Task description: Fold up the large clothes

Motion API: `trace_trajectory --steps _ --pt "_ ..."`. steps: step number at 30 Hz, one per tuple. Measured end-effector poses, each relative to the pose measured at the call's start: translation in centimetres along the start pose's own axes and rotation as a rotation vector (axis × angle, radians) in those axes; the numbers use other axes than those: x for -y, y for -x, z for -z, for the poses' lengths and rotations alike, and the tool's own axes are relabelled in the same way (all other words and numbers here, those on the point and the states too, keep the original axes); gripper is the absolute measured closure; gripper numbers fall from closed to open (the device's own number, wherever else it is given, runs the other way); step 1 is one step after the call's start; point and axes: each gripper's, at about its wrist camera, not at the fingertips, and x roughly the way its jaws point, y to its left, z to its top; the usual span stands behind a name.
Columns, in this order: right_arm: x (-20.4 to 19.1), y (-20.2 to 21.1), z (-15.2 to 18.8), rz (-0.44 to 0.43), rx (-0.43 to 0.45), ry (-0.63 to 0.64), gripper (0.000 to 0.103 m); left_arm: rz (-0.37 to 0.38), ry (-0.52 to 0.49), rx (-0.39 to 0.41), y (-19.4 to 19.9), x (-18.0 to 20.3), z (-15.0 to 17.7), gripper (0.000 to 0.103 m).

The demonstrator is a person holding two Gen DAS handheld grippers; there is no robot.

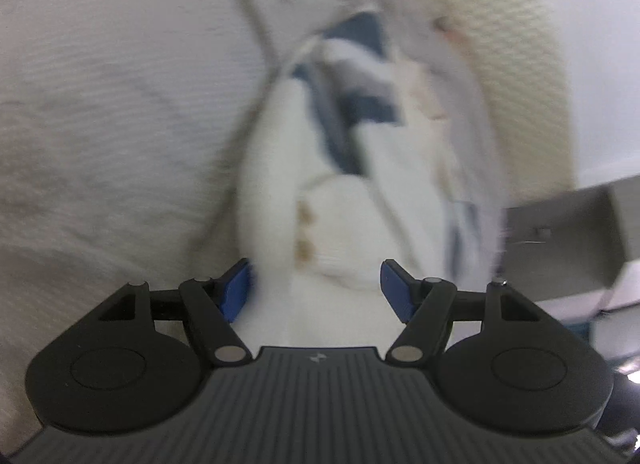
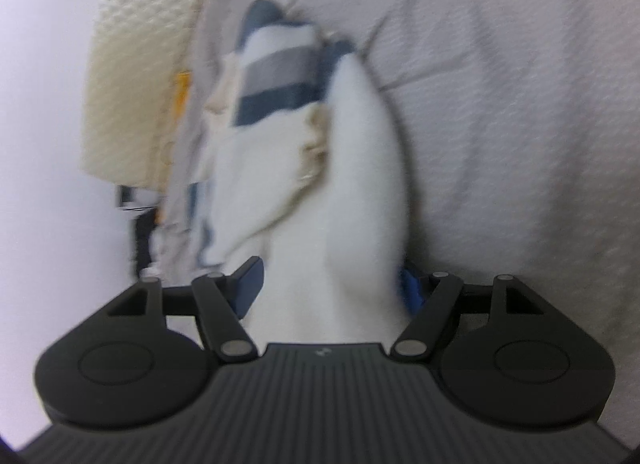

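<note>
left tool (image 1: 316,288): jaws wide; white knit garment (image 1: 280,192) runs between the blue pads (image 1: 236,290) but they don't look to be pressing it; no grip I can confirm
right tool (image 2: 328,290): jaws wide too; same white fabric (image 2: 360,184) fills the gap; near pad half buried in cloth; contact unclear through blur, reads as loose not pinched
garment position: lies straight ahead of both tools, on a pale grey bed sheet (image 1: 100,84); blue-and-grey striped part (image 2: 276,64) at the far end
long axis: runs away from each tool, roughly along its pointing line; tan buttons (image 1: 304,232) near the left tool
nearer hand: neither clearly; both have the near end of cloth right at the pads
beyond: cream textured pillow or cushion (image 2: 136,84) past the garment; wall behind
next move, my guess: close on the near edge, then carry it toward the striped end
</note>
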Motion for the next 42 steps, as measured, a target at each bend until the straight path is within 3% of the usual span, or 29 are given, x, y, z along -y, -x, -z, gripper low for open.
trace_trajectory --steps 2,4,9,13,15,18,22,23,24,28,36,42 --pt "-0.7 0.7 0.1 -0.075 0.012 0.008 0.031 0.07 0.003 -0.004 0.6 0.7 0.9 0.03" --pt "-1.3 1.1 0.1 -0.122 0.012 0.019 0.031 0.079 0.017 -0.033 0.6 1.1 1.8 0.03" --pt "-1.3 1.1 0.9 -0.149 -0.046 -0.001 0.031 -0.109 0.01 -0.13 -1.3 2.0 3.3 0.03" --pt "-0.4 0.8 2.3 -0.054 -0.1 0.01 0.032 -0.25 0.001 -0.16 -2.1 2.0 4.5 0.03" --pt "0.1 0.7 3.0 0.016 -0.112 0.003 0.033 -0.276 -0.006 -0.164 -2.3 2.1 5.2 0.03" --pt "0.5 0.7 3.8 0.074 -0.129 -0.002 0.05 -0.335 -0.017 -0.169 -2.6 2.5 6.1 0.033" --pt "0.1 1.2 5.0 0.103 -0.147 0.034 0.077 -0.373 -0.028 -0.133 -1.7 3.0 6.9 0.067" --pt "0.0 1.3 5.1 0.102 -0.148 0.045 0.08 -0.369 -0.019 -0.125 -1.3 2.8 7.0 0.085" --pt "-0.1 1.6 5.1 0.092 -0.145 0.048 0.085 -0.356 -0.009 -0.117 -0.7 2.2 6.8 0.091" --pt "-0.7 2.8 4.0 0.01 -0.111 0.044 0.092 -0.259 -0.001 -0.05 2.2 2.7 6.5 0.094" --pt "-3.8 5.6 1.6 -0.211 -0.076 0.093 0.093 -0.046 -0.009 0.097 10.2 5.2 5.0 0.096" --pt "-7.4 9.2 0.2 -0.341 -0.042 0.153 0.093 0.1 -0.026 0.147 14.4 7.9 5.0 0.096"
